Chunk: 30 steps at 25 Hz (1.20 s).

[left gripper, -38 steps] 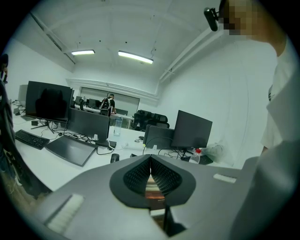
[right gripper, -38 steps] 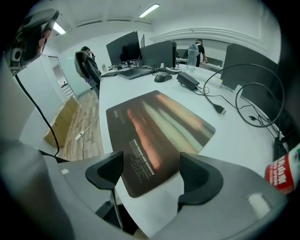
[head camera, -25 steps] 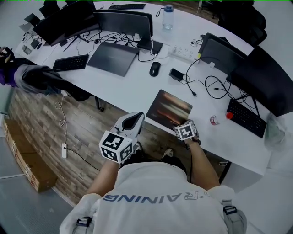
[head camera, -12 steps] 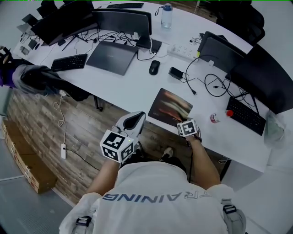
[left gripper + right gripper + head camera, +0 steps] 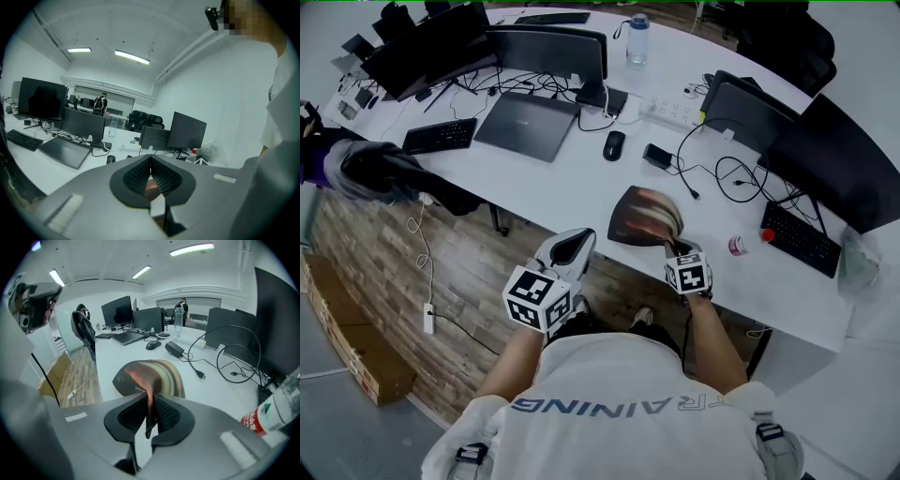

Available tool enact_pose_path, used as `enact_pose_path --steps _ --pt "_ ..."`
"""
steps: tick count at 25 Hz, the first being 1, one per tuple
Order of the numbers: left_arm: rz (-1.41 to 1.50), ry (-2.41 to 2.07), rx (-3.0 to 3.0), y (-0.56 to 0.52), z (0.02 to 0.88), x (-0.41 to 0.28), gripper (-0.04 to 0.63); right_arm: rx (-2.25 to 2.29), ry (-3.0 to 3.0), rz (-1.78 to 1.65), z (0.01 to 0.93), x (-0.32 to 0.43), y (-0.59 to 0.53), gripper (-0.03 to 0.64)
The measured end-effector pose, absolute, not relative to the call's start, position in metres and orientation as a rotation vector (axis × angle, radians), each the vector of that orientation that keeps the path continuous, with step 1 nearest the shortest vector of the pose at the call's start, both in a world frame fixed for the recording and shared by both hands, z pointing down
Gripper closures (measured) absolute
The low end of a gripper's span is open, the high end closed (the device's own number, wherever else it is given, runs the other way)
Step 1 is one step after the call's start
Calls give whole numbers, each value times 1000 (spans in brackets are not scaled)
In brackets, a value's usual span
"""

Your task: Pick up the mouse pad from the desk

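At the front edge of the desk (image 5: 562, 178), the right gripper (image 5: 673, 247) is pinching the near edge of the mouse pad (image 5: 642, 216), and its jaws are closing on that edge. Its own view is showing the thin rim of the pad (image 5: 150, 376) running down between the ribbed pads (image 5: 165, 414), with the sheet curling upward from there. The far part of the pad is lying on the desk, so the pickup looks only partly done.

The left gripper (image 5: 572, 246) is hanging off the desk edge, well apart from the pad, its jaws resting together with nothing between them.

To finish the step well, the pinch should be kept firm, since only a narrow strip of a floppy sheet is being held and it could slide out. Raising the edge straight up and a little toward the body should peel the rest free. The loose cable (image 5: 694, 187) and the small bottle (image 5: 737, 246) are sitting near the pad's far and right sides, so a sideways swing risks dragging them.
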<state>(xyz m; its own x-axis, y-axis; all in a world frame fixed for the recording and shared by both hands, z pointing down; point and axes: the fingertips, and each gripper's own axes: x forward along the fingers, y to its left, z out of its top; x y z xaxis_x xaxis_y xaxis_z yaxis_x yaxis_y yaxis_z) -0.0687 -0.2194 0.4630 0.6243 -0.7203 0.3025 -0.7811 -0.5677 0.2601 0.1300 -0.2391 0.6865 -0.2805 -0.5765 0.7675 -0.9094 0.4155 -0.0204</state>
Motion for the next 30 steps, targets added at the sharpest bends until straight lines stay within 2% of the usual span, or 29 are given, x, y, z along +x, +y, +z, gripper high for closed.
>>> enact_pose_path --steps 30 --pt "110 -1257 2618 -246 410 -73 595 1733 -2320 376 429 159 -255 563"
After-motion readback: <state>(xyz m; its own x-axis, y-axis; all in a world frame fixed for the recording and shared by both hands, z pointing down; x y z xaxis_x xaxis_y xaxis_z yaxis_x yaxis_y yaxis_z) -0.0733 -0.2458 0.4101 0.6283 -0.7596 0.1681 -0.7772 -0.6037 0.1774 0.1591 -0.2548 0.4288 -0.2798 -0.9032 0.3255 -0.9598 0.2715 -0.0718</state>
